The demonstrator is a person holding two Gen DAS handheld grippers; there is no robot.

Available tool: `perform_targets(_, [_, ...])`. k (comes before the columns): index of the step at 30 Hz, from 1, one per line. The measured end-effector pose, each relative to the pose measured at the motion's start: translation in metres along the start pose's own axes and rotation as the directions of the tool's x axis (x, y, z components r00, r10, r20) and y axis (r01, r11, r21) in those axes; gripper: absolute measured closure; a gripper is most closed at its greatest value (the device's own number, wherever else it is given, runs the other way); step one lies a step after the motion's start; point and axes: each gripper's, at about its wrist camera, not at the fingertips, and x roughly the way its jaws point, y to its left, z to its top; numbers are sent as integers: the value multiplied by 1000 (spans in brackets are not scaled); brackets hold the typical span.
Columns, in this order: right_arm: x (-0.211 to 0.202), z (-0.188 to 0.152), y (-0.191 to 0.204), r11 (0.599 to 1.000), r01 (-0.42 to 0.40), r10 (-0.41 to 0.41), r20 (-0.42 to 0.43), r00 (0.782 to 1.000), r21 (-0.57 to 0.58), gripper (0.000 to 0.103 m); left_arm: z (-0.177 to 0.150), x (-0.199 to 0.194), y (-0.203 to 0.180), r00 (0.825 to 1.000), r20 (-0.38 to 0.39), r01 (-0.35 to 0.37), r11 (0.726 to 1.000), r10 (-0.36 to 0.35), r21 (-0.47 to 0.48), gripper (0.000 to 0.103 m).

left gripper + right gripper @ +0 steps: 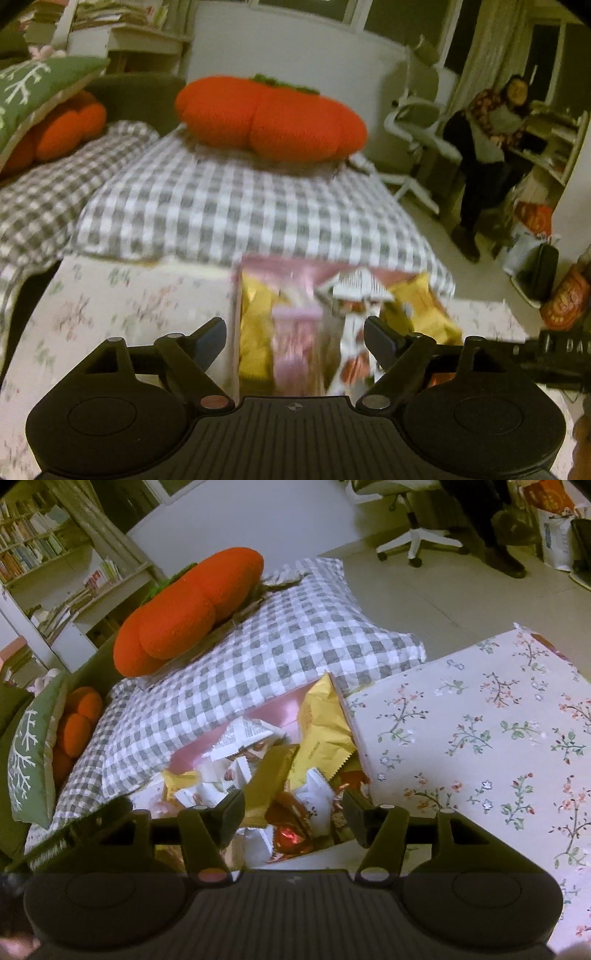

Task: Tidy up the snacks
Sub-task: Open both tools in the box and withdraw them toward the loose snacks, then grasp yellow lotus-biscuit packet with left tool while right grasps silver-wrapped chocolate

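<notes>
A pink box (pixel 273 710) full of snack packets sits at the edge of a floral-cloth table (pixel 480 731). It holds gold packets (pixel 321 734), white packets (pixel 243 738) and a red-wrapped sweet (pixel 288 840). My right gripper (pixel 293 812) is open just above the heap, holding nothing. In the left wrist view the box (pixel 280 267) is blurred, with yellow packets (pixel 255 306), a pink packet (pixel 295 343) and a white packet (pixel 360 286). My left gripper (pixel 295 334) is open above them, empty. The other gripper's black body (pixel 561 354) shows at right.
A grey checked cushion (pixel 236 206) lies behind the box with an orange pumpkin pillow (pixel 269 114) on top. A green snowflake pillow (pixel 29 753) lies at left. A person (pixel 491 140) sits by a white office chair (pixel 417 122). Bags (pixel 532 229) stand on the floor.
</notes>
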Motion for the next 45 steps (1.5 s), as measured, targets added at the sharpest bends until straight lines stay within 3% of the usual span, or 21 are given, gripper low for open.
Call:
perform_targets(4, [-9,-4,0,996,61,-61,-8,998,-60,46,-17,-5,0,996,-86,-10,999,6,-41,18])
perform_targets(6, [-13,-9,0,990,100,-102,-10,995,-95,37,-27,-7,-1,991,-133,-16,999,9,-50,18])
perform_targets(8, [-17,-13,-2,985,128,-131,-17,991,-118,36,-38,-11,-4,986,-165,-18,999,10,-46,18])
perform_targets(12, [-21,-17,-6,985,127,-135,-57,989,-117,36,-63,-19,-14,973,-228,-45,999,38,-26,12])
perform_targets(19, [-28,-29,-6,977,150,-168,-112,979,-149,31,-100,-22,-26,943,-331,-42,997,21,-57,11])
perform_targets(25, [-35,-30,-11,978,159,-176,-122,977,-137,27,-125,-24,-49,925,-380,-35,996,3,-79,12])
perform_targets(30, [-33,-31,-8,978,156,-174,-125,977,-140,27,-137,-18,-66,939,-340,-50,998,56,28,13])
perform_targets(33, [-33,-32,-6,975,160,-180,-123,976,-157,27,-134,-18,-63,944,-325,-60,998,62,17,22])
perform_targets(35, [-33,-31,-7,975,158,-178,-121,977,-154,27,-132,-17,-61,947,-313,-73,997,76,20,40])
perform_targets(36, [-34,-31,-8,976,157,-176,-122,977,-149,27,-131,-18,-59,948,-306,-81,996,84,24,44])
perform_targets(38, [-34,-29,-10,977,160,-178,-123,976,-143,27,-128,-18,-56,952,-293,-91,996,92,15,66])
perform_targets(45, [-26,-29,-21,962,226,-249,-153,956,-151,27,-122,-17,-45,953,-297,-82,996,66,-42,75])
